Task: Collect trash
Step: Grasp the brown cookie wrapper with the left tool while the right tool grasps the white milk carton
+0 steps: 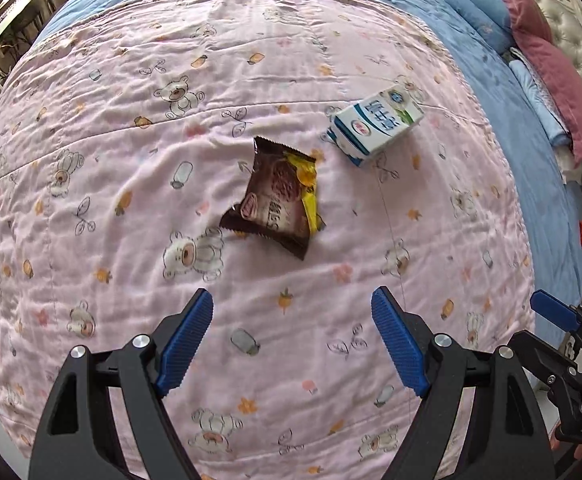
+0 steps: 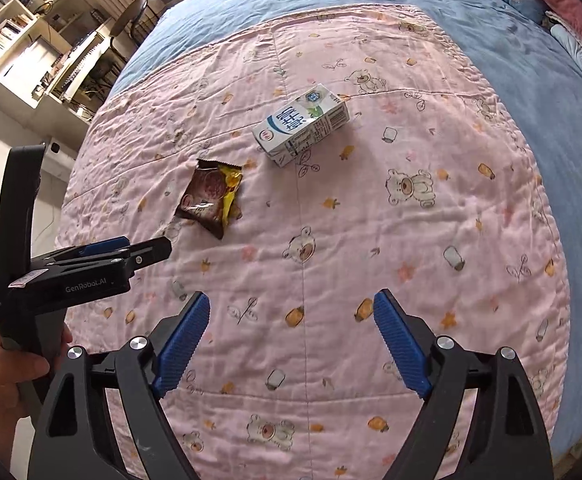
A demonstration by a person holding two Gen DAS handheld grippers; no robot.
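A brown and yellow snack wrapper (image 1: 281, 196) lies on the pink bear-print quilt (image 1: 111, 200), just ahead of my left gripper (image 1: 292, 312), which is open and empty above the quilt. A white and blue milk carton (image 1: 375, 128) lies on its side to the wrapper's right. In the right wrist view the wrapper (image 2: 213, 198) is ahead to the left and the carton (image 2: 301, 124) farther ahead. My right gripper (image 2: 291, 312) is open and empty. The left gripper (image 2: 123, 254) shows at the left, held by a hand.
Blue bedding (image 1: 491, 92) surrounds the quilt. Blue and maroon pillows (image 1: 531, 36) lie against a tufted headboard (image 1: 579, 20) at the right. A desk, chair and shelves (image 2: 51, 48) stand beyond the bed's far left. The right gripper's fingers (image 1: 551, 312) show at the lower right.
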